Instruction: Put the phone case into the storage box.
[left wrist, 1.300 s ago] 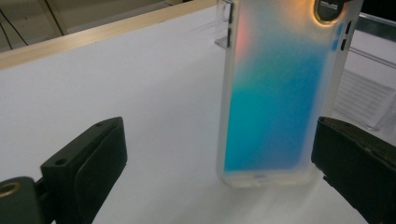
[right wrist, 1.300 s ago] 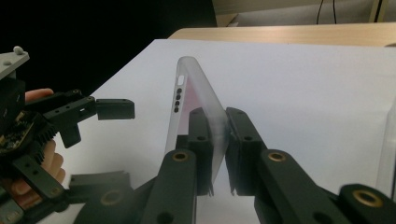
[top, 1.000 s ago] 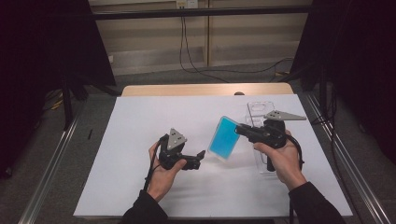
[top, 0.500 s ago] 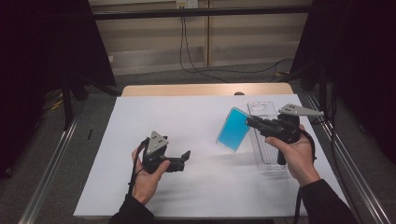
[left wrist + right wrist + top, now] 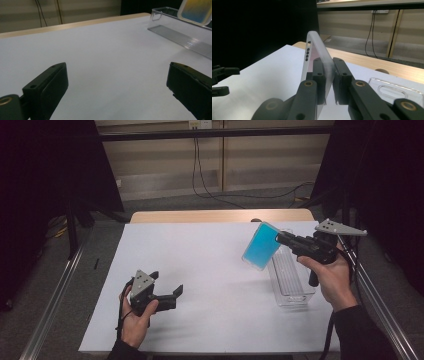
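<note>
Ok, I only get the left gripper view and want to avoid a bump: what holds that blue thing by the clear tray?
Observer: The right claw is shut on one edge of it. It is a blue case.
Operator: Is it in the tray?
Observer: No. In the high view it hangs tilted in the air by the far end of the tray.
Operator: And where does my claw sit?
Observer: The left claw is over the near left part of the table, well apart from the case and the tray.

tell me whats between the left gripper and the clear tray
Nothing: bare white table between the left gripper and the clear tray, seen in the high view.
</note>
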Tool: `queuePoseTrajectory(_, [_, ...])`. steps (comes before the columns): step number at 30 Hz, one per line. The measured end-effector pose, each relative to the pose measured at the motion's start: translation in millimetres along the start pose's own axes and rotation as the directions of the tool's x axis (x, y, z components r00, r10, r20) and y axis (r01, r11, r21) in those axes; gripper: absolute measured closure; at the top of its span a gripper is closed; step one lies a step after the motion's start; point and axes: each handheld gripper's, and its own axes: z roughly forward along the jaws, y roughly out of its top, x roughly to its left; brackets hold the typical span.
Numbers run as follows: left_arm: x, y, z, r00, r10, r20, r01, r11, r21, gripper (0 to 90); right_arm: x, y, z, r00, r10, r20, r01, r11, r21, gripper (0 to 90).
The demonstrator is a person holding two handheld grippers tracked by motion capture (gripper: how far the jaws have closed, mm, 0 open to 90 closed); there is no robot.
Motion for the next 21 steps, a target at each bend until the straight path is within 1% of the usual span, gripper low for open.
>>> queuePoseTrajectory(1, [1.9,-0.5,-2.1,1.0000,-0.006,-0.004,0.006,0.9999,-0.009,3.8,-1.5,1.6,-0.9,1.0000,-0.001,0.003,0.001,1.000,-0.003,81.1])
queuePoseTrajectory(2, [3.8,-1.0,-4.1,0.9999,-0.003,-0.010,0.003,0.9999,-0.013,3.9,-3.2,3.2,-1.8,1.0000,-0.004,0.006,0.004,1.000,-0.007,81.1])
queuePoseTrajectory(4, [5.0,-1.9,-6.1,0.9999,-0.009,-0.010,0.009,0.9997,-0.022,3.9,-4.8,4.8,-2.6,0.9999,-0.001,0.014,0.001,1.000,-0.012,81.1])
queuePoseTrajectory(5, [7.1,-4.9,-10.3,0.9998,0.000,-0.018,0.000,0.9996,-0.027,3.9,-7.9,7.7,-4.2,0.9997,-0.013,0.022,0.013,1.000,-0.011,81.1])
queuePoseTrajectory(7, [8.6,-9.0,-14.5,0.9998,0.004,-0.020,-0.005,0.9995,-0.031,3.9,-10.4,10.6,-5.9,0.9996,-0.011,0.026,0.011,1.000,-0.012,81.1])
queuePoseTrajectory(11, [13.3,-16.2,-23.2,0.9995,0.001,-0.030,-0.003,0.9990,-0.045,3.7,-15.2,16.7,-9.4,0.9989,-0.023,0.041,0.024,1.000,-0.018,81.1])
queuePoseTrajectory(12, [13.3,-16.2,-23.2,0.9995,0.001,-0.030,-0.003,0.9990,-0.045,3.6,-16.4,18.5,-10.4,0.9987,-0.029,0.041,0.030,0.999,-0.020,81.1])
queuePoseTrajectory(13, [15.9,-17.8,-27.2,0.9997,-0.006,-0.023,0.005,0.9983,-0.058,3.2,-17.6,20.2,-11.5,0.9985,-0.031,0.045,0.032,0.999,-0.022,81.1])
queuePoseTrajectory(15, [17.5,-19.3,-29.2,0.9996,-0.008,-0.027,0.007,0.9981,-0.062,2.9,-20.7,23.7,-13.5,0.9982,-0.033,0.050,0.034,0.999,-0.027,81.1])
queuePoseTrajectory(17, [19.6,-21.1,-29.7,0.9998,-0.007,-0.020,0.006,0.9982,-0.059,2.7,-24.5,26.9,-15.8,0.9975,-0.038,0.059,0.040,0.999,-0.030,81.1])
queuePoseTrajectory(18, [20.4,-21.9,-29.2,0.9998,-0.014,-0.016,0.012,0.9980,-0.062,2.3,-26.5,28.4,-16.9,0.9970,-0.043,0.064,0.046,0.998,-0.033,81.1])
queuePoseTrajectory(20, [23.2,-24.3,-28.4,1.0000,0.002,0.005,-0.002,0.9981,-0.061,1.6,-30.8,31.2,-18.6,0.9963,-0.047,0.071,0.050,0.998,-0.031,81.0])
queuePoseTrajectory(21, [23.9,-25.5,-28.0,1.0000,-0.001,-0.004,0.000,0.9983,-0.058,1.5,-33.1,32.3,-19.0,0.9962,-0.046,0.074,0.048,0.998,-0.032,81.1])
